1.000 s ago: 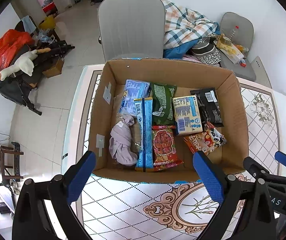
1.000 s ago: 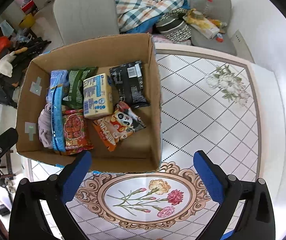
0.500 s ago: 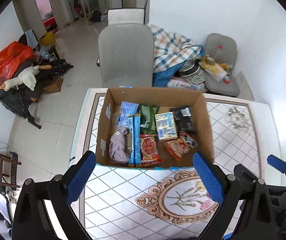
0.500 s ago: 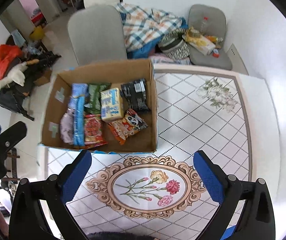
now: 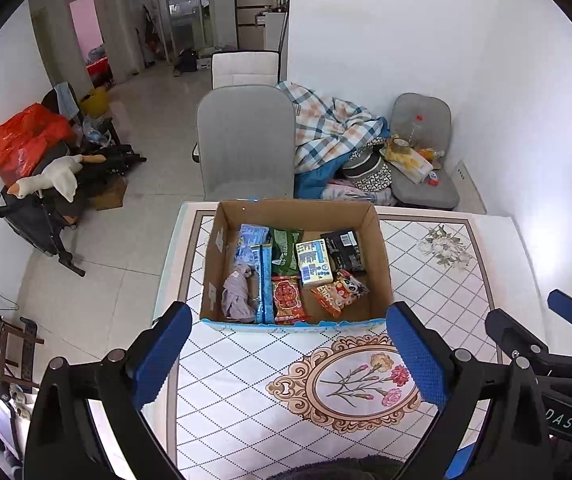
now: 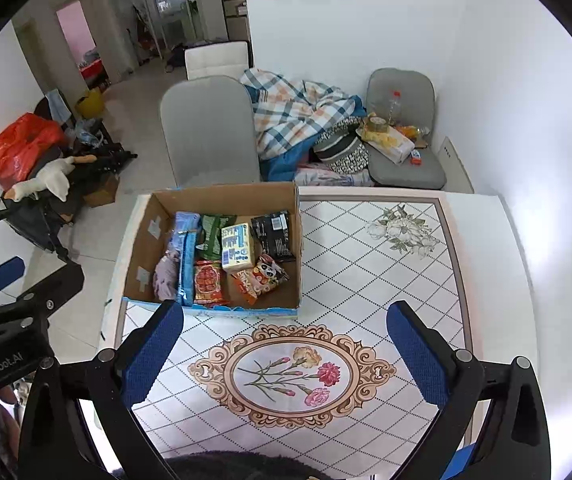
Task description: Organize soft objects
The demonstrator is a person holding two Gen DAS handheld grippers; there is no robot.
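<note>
**Soft things lie packed in the box, both tongs spread and empty**

The soft things sit in a cardboard box (image 5: 293, 216) on the tiled table (image 5: 445, 280), ahead of both tongs and well apart from their fingertips. Inside, along the wall nearest the left tongs' left finger, lies a bunched lilac cloth (image 5: 238, 294). Just beside it runs a long blue packet (image 5: 264, 280), then a red snack bag (image 5: 286, 298), with a green bag (image 5: 284, 250) behind that. A cream-coloured box (image 5: 313, 262) rests over the middle, a black packet (image 5: 343, 250) lies behind it to the right, and an orange panda bag (image 5: 339, 290) lies tilted nearer the front.

The left tongs (image 5: 289, 354) hang above the table with their jaws wide apart, nothing between them. The right tongs (image 6: 284, 354) are likewise wide apart and empty, held over the flower medallion (image 6: 291, 372) printed on the table, with the box ahead and to their left.

Beyond the box stands a grey chair (image 5: 246, 148), and a checked blanket (image 5: 325, 128) is heaped beside it.
</note>
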